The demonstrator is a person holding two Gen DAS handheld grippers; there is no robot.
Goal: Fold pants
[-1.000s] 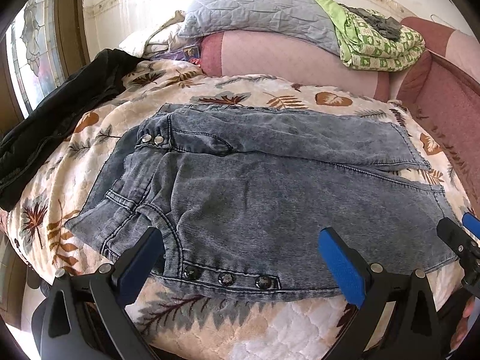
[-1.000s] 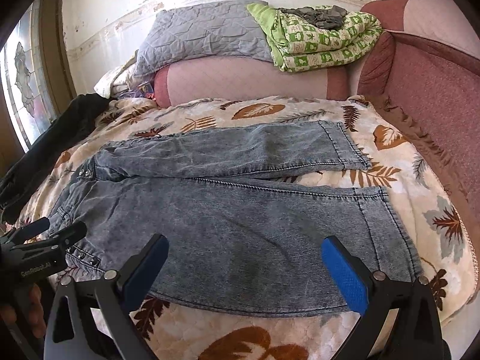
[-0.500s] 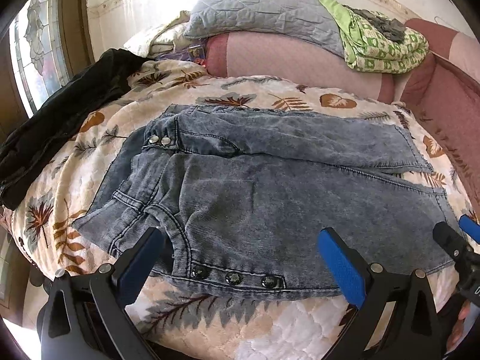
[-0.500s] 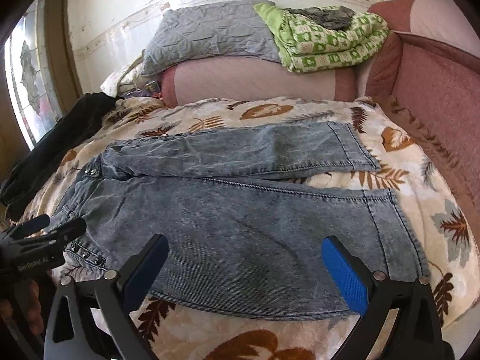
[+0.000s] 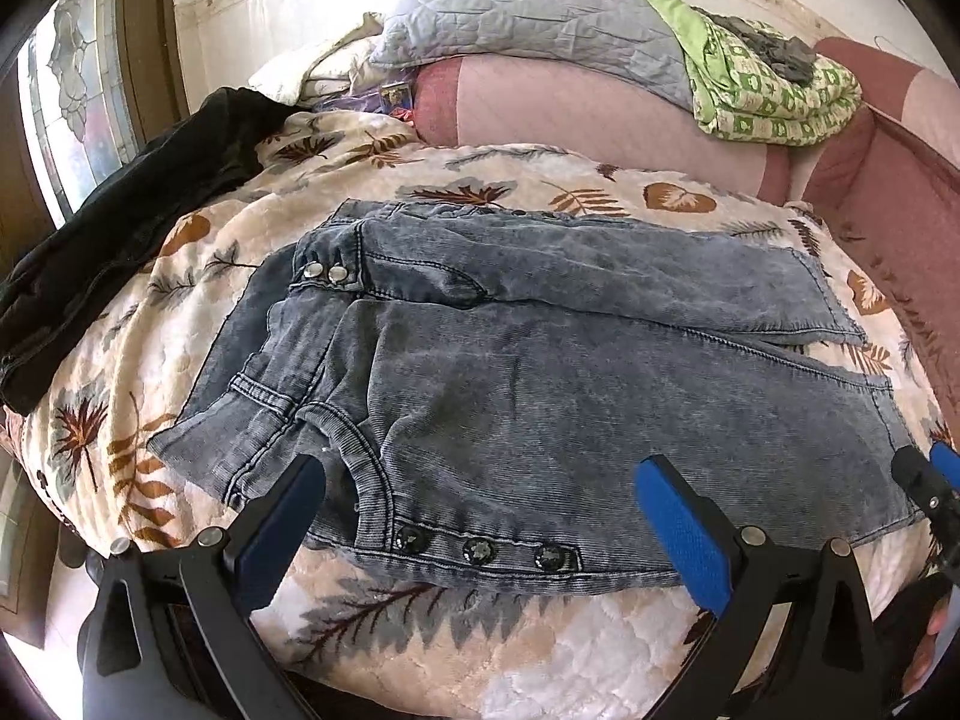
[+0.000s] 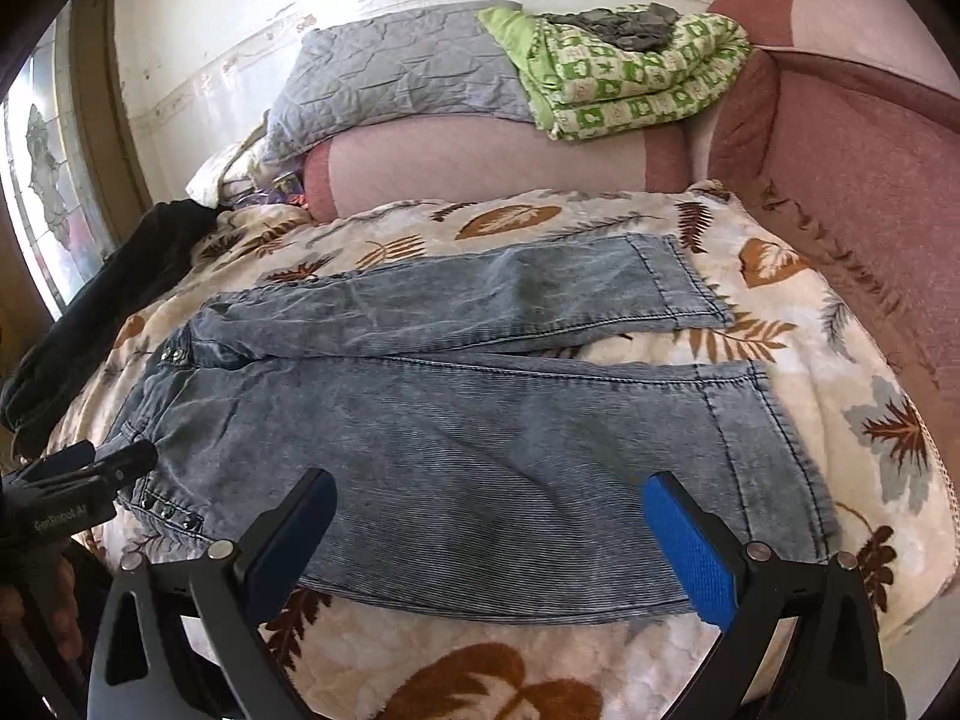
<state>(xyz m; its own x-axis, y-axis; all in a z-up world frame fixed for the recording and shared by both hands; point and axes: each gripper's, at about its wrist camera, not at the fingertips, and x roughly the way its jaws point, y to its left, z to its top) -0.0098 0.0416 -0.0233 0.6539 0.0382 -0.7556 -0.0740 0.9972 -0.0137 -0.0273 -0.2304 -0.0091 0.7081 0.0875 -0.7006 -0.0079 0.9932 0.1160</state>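
Note:
Grey-blue denim pants [image 5: 540,372] lie spread flat on the leaf-print blanket [image 5: 180,312], waist at the left, both legs running right. My left gripper [image 5: 480,510] hangs open over the near waist corner, just above a row of three snap buttons [image 5: 480,549]; nothing is between its fingers. My right gripper [image 6: 489,531] is open above the near leg of the pants [image 6: 480,432], close to its front edge, and holds nothing. The right gripper's tip shows at the right edge of the left wrist view, and the left gripper's tip at the left edge of the right wrist view.
A black garment [image 5: 120,228] lies along the blanket's left side. At the back, a pink bolster [image 6: 480,162] carries a grey quilted pillow [image 6: 396,78] and a folded green blanket [image 6: 630,78]. A maroon sofa arm [image 6: 870,210] bounds the right side.
Both grippers have drawn slightly back and up from the pants, still open. The pants have not moved.

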